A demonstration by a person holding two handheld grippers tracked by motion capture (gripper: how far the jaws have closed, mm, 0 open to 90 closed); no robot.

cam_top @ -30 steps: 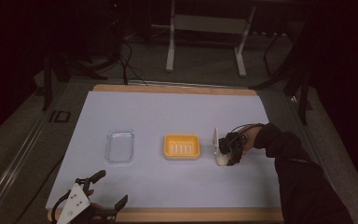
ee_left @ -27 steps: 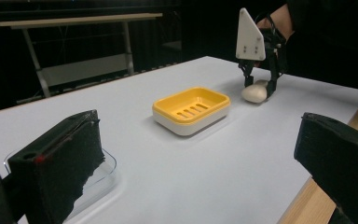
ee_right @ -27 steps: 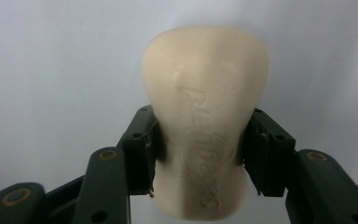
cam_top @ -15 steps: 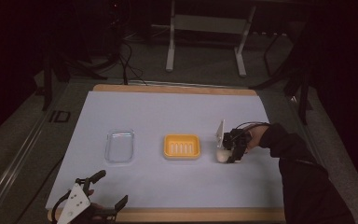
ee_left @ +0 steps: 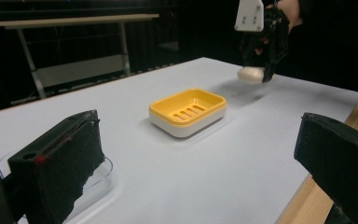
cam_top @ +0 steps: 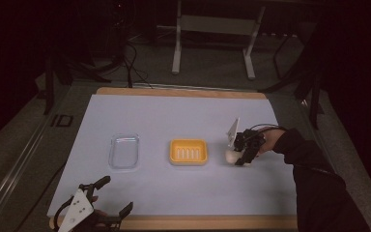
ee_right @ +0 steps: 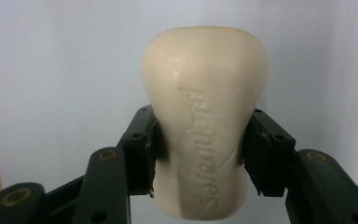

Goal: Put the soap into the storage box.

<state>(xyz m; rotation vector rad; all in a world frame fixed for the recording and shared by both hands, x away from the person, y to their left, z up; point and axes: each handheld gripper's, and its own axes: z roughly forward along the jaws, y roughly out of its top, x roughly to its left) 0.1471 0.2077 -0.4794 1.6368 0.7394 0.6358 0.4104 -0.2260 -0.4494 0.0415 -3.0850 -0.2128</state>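
A cream bar of soap with raised lettering sits squeezed between the two jaws of my right gripper, which is shut on it. In the high view the soap and the right gripper are just right of a yellow soap dish with a white base. From the left gripper view the soap hangs a little above the table, beyond the dish. My left gripper rests at the table's near left edge, its jaws wide open around nothing.
A clear plastic tray lies left of the dish, close to the left gripper's jaw. A white sheet covers the table, with a wooden edge at the front. A metal stand is on the floor behind.
The right gripper has tilted and risen slightly with the soap in its jaws. The left gripper has not moved.
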